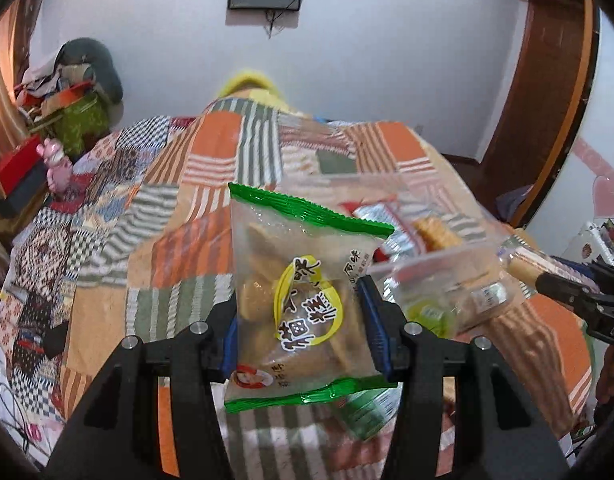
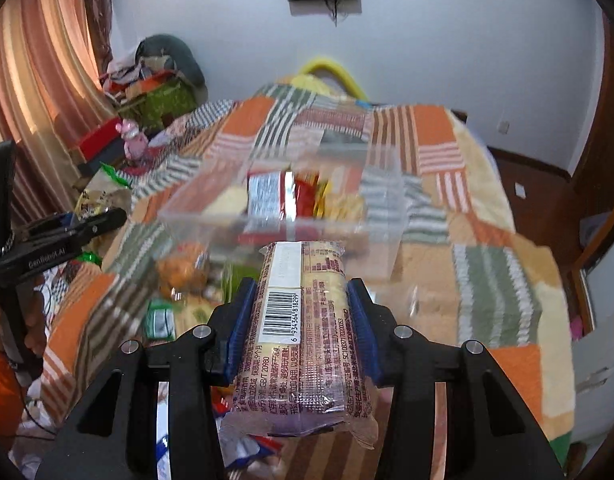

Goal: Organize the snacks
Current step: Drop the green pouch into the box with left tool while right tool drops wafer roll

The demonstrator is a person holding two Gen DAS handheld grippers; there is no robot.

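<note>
Left gripper [image 1: 299,320]: jaws pinch the green pack [image 1: 303,292] by its sides, held upright above the blanket [image 1: 179,264], so it can go straight down into the bin.
Right gripper [image 2: 299,316]: jaws clamp the biscuit pack [image 2: 303,328] lengthwise, barcode up, nose aimed at the bin's near wall.
Bin [image 2: 387,216]: clear plastic, on the bed just ahead of both grippers; several snacks [image 2: 283,196] already lie inside.
Loose snacks [image 2: 179,272]: scattered on the blanket left of the bin, not yet sorted.
Judgement: both packs look ready for dropping in.
</note>
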